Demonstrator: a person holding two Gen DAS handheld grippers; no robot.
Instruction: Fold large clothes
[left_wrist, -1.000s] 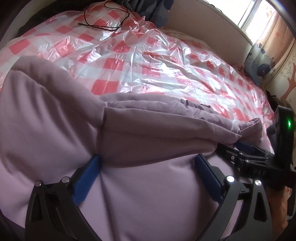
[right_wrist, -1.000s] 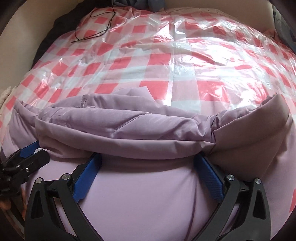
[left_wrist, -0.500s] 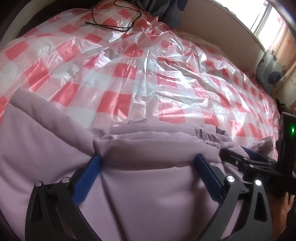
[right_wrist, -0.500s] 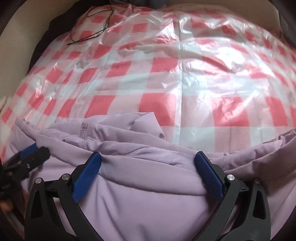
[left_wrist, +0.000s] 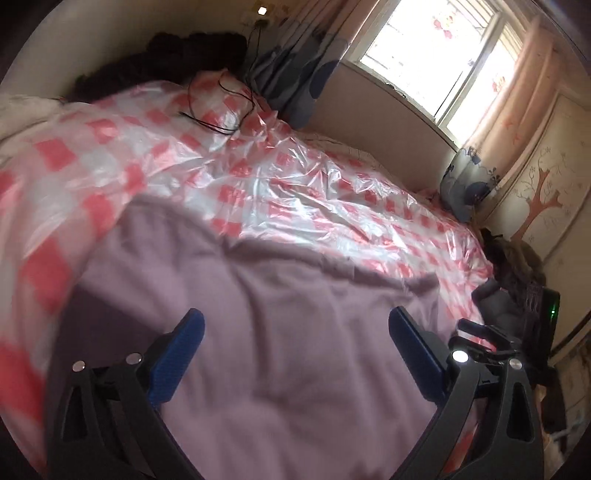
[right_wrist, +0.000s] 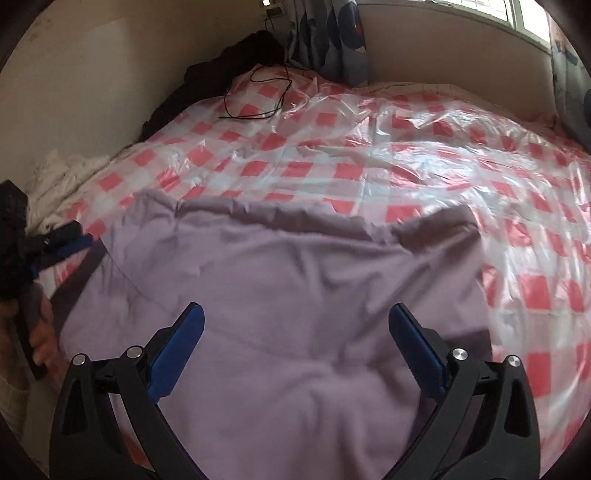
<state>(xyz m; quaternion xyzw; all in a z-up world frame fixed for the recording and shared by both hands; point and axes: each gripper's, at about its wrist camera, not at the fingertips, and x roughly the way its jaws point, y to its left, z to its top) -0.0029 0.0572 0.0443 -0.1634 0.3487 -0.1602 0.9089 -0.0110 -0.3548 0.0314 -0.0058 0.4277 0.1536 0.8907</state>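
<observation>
Lilac garment (right_wrist: 280, 317) spread flat on the near part of the bed, over the red-and-white checked plastic sheet (right_wrist: 406, 155). Directly ahead of and beneath the right gripper (right_wrist: 295, 332), cloth filling the gap between its blue fingers (right_wrist: 177, 347) but not pinched: jaws wide apart, released, holding nothing. Same with the left gripper (left_wrist: 295, 336): splayed wide over the lilac garment (left_wrist: 280, 317), nothing clamped, blue fingers (left_wrist: 177, 354) apart from the fabric or just above it; cannot tell which through the blur.

From the right wrist view, a roughly rectangular folded block, far edge gathered and running across towards the window-side edge of the bed, one corner raised slightly at far right. Long axis hard to tell; looks to run from the near edge of the bed away towards the head end. Left gripper's tip (right_wrist: 70, 240) seen beside the garment's left edge, a hand (right_wrist: 40, 332) behind it.

Black cable (right_wrist: 258, 96) looped at the far corner of the bed, well apart from the garment. Dark clothing (right_wrist: 229, 70) heaped against the wall there.
</observation>
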